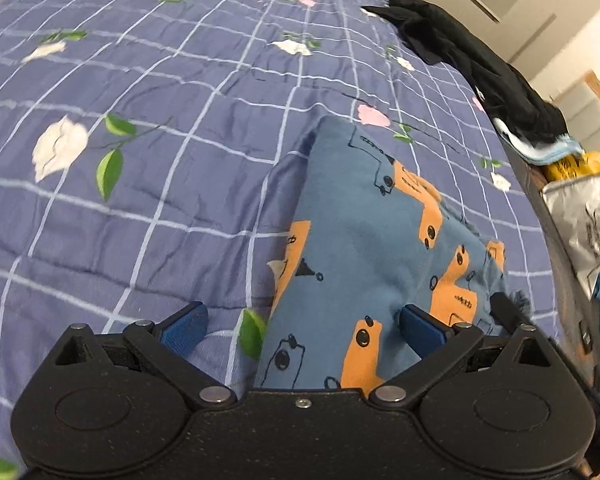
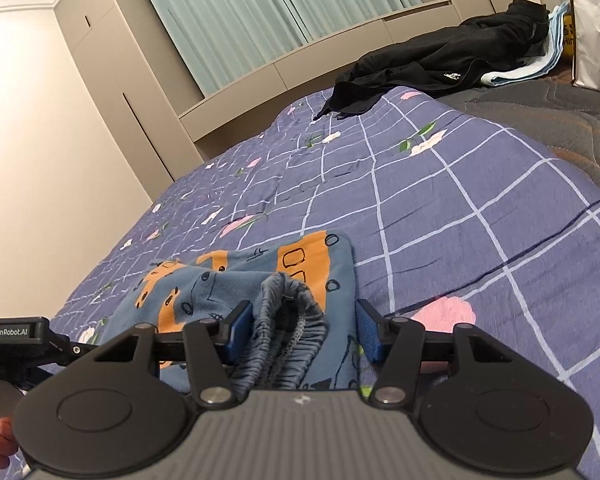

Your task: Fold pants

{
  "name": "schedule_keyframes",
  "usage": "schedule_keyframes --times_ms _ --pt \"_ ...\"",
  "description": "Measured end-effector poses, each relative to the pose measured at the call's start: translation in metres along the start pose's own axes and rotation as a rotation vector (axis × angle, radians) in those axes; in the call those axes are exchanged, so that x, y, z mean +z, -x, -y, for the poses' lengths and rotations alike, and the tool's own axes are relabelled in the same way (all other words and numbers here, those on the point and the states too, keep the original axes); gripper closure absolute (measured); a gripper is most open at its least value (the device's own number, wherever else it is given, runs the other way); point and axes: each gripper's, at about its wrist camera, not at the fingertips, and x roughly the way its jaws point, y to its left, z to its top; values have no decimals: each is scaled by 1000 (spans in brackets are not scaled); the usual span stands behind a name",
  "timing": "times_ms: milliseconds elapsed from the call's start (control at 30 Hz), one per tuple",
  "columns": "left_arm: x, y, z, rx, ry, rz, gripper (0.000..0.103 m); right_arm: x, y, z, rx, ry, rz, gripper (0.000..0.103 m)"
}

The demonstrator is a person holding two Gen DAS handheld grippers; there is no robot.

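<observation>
- My left gripper (image 1: 302, 326) fingers gape wide, empty, over folded pants (image 1: 364, 240)
- My right gripper (image 2: 304, 330) fingers open around the waistband (image 2: 288, 312)
- Checked floral bedspread (image 1: 140, 184); curtains (image 2: 260, 12), wardrobe (image 2: 112, 92) behind

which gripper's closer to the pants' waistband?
Right. The right gripper is open with the gathered waistband lying between its fingers. The left gripper is open over the pants at their flat printed part; no waistband shows between its fingers.
</observation>
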Motion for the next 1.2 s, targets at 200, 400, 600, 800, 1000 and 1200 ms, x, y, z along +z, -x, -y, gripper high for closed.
schedule_keyframes --times_ms 200,400,600,800,1000,1200 --pt "-1 4 -2 -49 70 5 31 -1 1 4 11 -9 3 44" --pt "-3 4 8 -21 64 13 45 0 -1 2 4 -14 -14 44" --pt "-5 4 31 80 13 31 50 8 -6 -5 -34 -9 -63 50" --pt "-8 10 44 117 -18 48 70 14 -3 -24 -78 -16 -103 74" --pt "-14 28 48 81 -56 79 86 21 19 -35 -72 -85 -89 83" --pt "-26 54 42 -3 -59 54 88 27 61 -58 -69 -48 -67 84"
